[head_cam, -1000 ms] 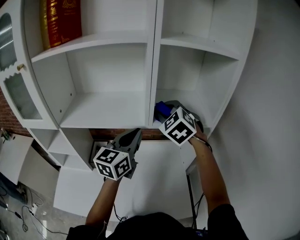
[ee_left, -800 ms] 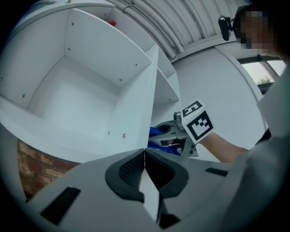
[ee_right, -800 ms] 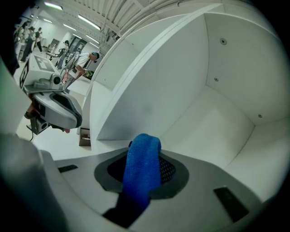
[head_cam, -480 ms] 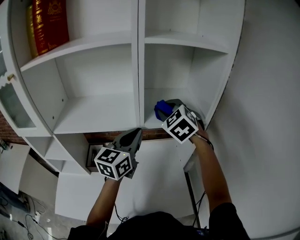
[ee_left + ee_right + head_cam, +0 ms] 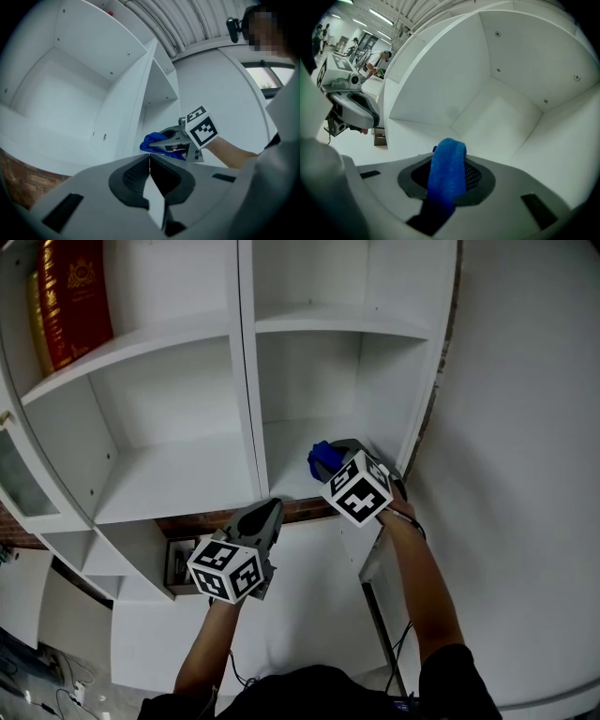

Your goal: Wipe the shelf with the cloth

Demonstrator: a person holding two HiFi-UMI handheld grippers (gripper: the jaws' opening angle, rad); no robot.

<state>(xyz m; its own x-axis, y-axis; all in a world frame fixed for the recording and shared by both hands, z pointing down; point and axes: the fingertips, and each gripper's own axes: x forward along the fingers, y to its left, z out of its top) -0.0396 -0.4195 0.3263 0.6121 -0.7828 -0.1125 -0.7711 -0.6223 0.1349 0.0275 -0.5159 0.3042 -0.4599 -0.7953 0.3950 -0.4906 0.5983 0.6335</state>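
The right gripper (image 5: 330, 465) is clamping a blue cloth (image 5: 447, 173) between its jaws, with a fold bulging out past the tips. It is sitting at the front edge of the lower right compartment of the white shelf (image 5: 291, 456), close to that compartment's right wall. From where I stand I cannot tell whether the cloth is actually pressing on the board. The left gripper (image 5: 269, 514) is hanging lower, just in front of the shelf's front edge below the central divider (image 5: 251, 409). Its jaws are pressed together with nothing in them.

To my eye the wiping is only at the front right corner, and the deep part of the compartment is waiting. Doing it well probably means tipping the right gripper down so the soft fold meets the board rather than the hard jaw tips. It would then reach to the back corner and draw toward the front edge in overlapping strokes, running close along both side walls. Only a short fold is sticking out, so dragging could tug it loose, and a firm squeeze matters. The idle gripper is best kept clear of the divider.
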